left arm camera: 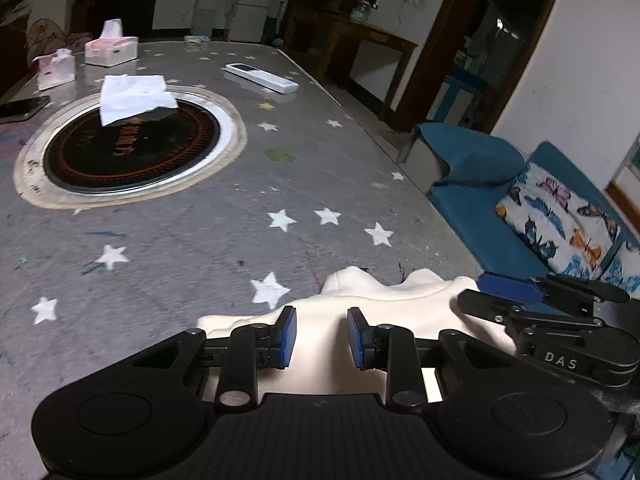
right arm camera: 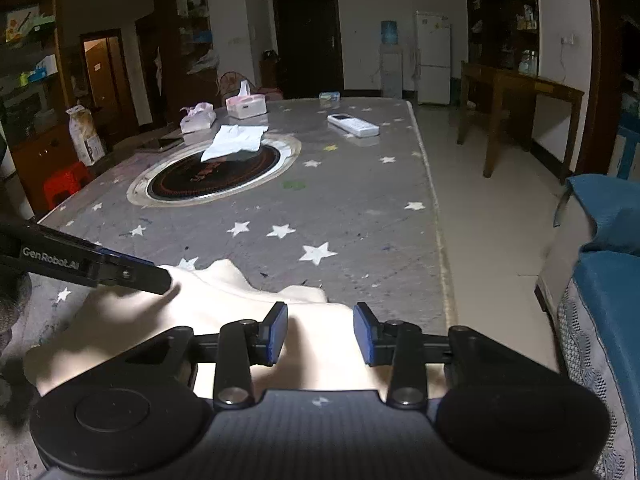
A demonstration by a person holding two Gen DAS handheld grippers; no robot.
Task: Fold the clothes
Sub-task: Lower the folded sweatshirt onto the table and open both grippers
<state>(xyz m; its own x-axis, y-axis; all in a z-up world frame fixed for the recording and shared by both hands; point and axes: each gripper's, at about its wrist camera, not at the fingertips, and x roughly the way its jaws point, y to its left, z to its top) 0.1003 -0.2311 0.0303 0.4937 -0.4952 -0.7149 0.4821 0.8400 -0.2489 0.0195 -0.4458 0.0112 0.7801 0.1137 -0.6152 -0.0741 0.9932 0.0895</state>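
At the near end of the table (left arm camera: 180,248), left wrist view: left gripper (left arm camera: 322,338) slanted down over the cream cloth (left arm camera: 380,292), fingers set narrow, cloth visible in the gap. Cannot tell whether the pads press it. Cloth bunched in ridges on the grey starred top, close to the near edge. Just beside on the right, right gripper (left arm camera: 480,292) side-on, tips over the cloth's right end. Reads "DAS" in white on its body. Orange characters on the round black hob (left arm camera: 132,148), too blurred to read. Beyond the cloth, open tabletop up to the hob. Farther off, a tissue (left arm camera: 134,96) draped over the hob rim, a remote (left arm camera: 262,77) and a tissue box (left arm camera: 112,50). Past the table's right edge, a blue sofa (left arm camera: 480,200).

In the right wrist view: right gripper (right arm camera: 320,334) likewise slanted down, fingers narrow, cloth (right arm camera: 224,304) beneath and between them. Grip not clear here either. At the left border, left gripper (right arm camera: 168,280) side-on, tip touching the cloth's left part at a raised hump. Reads "GenRobot.AI" along its side. Cloth's right end near the table's right edge, with pale floor (right arm camera: 500,220) open beyond, the sofa at the right border and a wooden desk (right arm camera: 520,84) farther back. Ahead, bare starred top as far as the hob.
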